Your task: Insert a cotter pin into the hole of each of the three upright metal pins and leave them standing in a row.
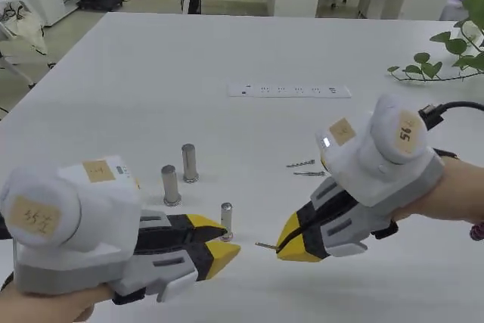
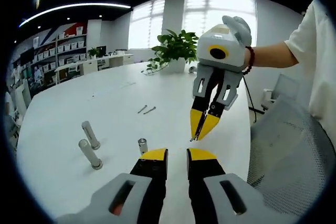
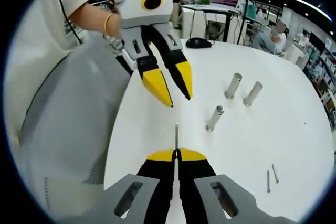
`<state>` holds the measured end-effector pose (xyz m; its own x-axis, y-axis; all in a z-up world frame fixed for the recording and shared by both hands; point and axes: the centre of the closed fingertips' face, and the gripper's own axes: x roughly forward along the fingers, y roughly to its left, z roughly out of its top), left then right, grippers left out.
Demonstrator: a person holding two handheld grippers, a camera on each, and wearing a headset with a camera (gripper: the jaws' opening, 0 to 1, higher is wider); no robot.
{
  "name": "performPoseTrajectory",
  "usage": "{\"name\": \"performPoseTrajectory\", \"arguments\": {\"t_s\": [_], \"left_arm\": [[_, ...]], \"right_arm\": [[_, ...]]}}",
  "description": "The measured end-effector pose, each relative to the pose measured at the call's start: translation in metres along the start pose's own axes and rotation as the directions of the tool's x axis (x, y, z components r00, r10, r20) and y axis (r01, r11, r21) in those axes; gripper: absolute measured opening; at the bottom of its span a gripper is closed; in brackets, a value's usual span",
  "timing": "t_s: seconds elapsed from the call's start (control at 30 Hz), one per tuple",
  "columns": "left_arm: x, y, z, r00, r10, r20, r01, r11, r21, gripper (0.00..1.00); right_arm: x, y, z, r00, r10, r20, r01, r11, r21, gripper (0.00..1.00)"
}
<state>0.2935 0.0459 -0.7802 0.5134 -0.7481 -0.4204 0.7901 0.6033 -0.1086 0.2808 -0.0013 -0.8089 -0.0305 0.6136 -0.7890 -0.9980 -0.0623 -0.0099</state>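
Three upright metal pins stand on the white table: a far one, a middle one and a near one. My left gripper is open, its yellow tips just left of the near pin. My right gripper is shut on a cotter pin, which sticks out of its tips toward the near pin and stops a short way from it. In the right gripper view the cotter pin rises from the shut jaws. Two loose cotter pins lie behind the right gripper.
A white power strip lies across the table further back. A leafy plant trails over the far right edge. A black mouse sits on the table behind the left gripper. Office chairs and desks stand beyond the table.
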Motion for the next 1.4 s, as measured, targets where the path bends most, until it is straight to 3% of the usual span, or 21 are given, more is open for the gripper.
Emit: {"name": "performPoseTrajectory", "arguments": {"t_s": [0.27,0.43,0.5,0.9,1.4], "left_arm": [[0.007,0.021,-0.009,0.9960,0.089,-0.008,-0.089,0.996,-0.031,0.15],[0.014,0.032,-0.013,0.9913,0.131,-0.009,-0.131,0.991,-0.040,0.21],[0.017,0.036,-0.013,0.9896,0.143,-0.009,-0.144,0.989,-0.039,0.22],[0.036,0.047,-0.021,0.9863,0.163,-0.026,-0.164,0.985,-0.062,0.21],[0.045,0.051,-0.026,0.9877,0.152,-0.037,-0.155,0.984,-0.086,0.13]], "right_arm": [[0.006,-0.022,-0.007,0.9941,-0.073,-0.080,0.069,0.996,-0.050,0.02],[0.011,-0.030,-0.007,0.9915,-0.085,-0.099,0.080,0.996,-0.049,0.02],[0.012,-0.035,-0.010,0.9866,-0.101,-0.129,0.092,0.993,-0.073,0.02],[0.017,-0.051,-0.011,0.9765,-0.130,-0.172,0.115,0.989,-0.091,0.02],[0.022,-0.062,-0.002,0.9759,-0.137,-0.170,0.125,0.989,-0.079,0.02]]}}
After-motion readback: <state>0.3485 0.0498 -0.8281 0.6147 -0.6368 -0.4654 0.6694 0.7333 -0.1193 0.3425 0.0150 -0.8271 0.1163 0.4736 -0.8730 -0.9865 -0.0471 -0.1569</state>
